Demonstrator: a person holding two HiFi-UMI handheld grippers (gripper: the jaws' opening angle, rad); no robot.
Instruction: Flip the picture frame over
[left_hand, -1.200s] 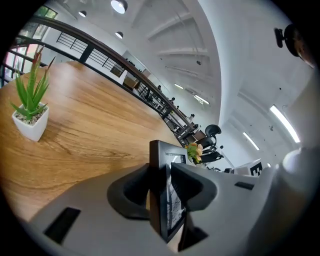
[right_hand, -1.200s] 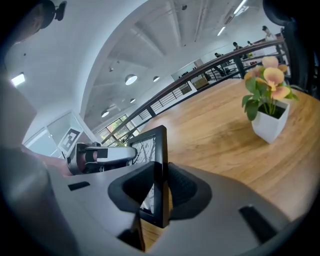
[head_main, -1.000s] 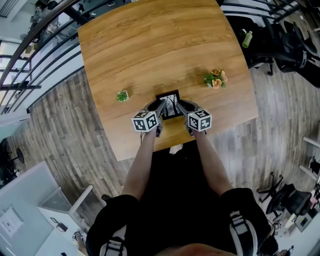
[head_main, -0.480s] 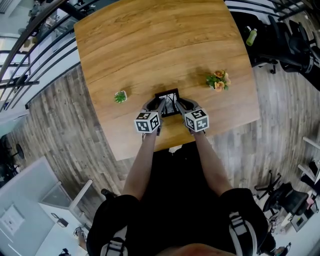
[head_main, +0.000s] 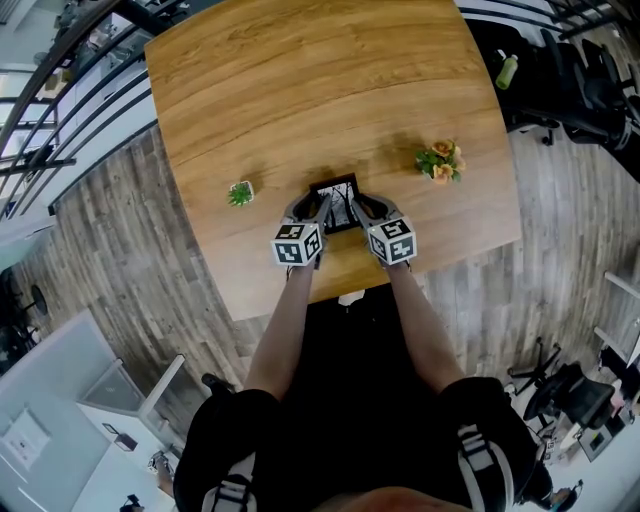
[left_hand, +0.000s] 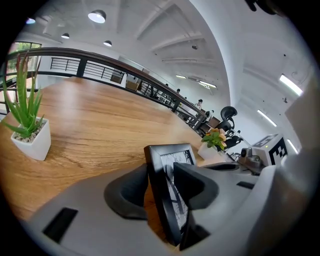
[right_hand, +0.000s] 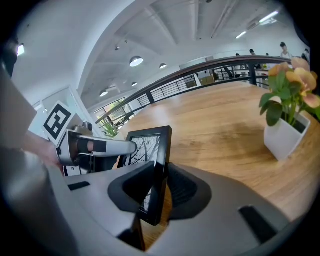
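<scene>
Left tongs (head_main: 320, 210) and right tongs (head_main: 358, 208) flank the picture frame (head_main: 338, 205) in the head view, one at each of its side edges. The frame is close to the near edge of the surface (head_main: 320, 90), about midway along that edge. A small green plant (head_main: 240, 193) stands off toward the left edge and a pot of flowers (head_main: 440, 160) toward the right edge. From above the printed face shows, so the frame is not turned over yet. In the left gripper view the frame is reared up and tilted between the pads. The pad on the picture side lies over the glass, while a strip of wood shows between the rear pad (left_hand: 125, 192) and the frame's back. These tongs have just been opening and look slack around the frame rather than pinching it. In the right gripper view the tongs are clamped on the opposite side edge, one pad on the glass and one behind. Whether the lower edge touches the wood I cannot tell. By my judgement the flip is about halfway: the frame is raised, and it remains to tip it over, lay it glass-down and let go.
</scene>
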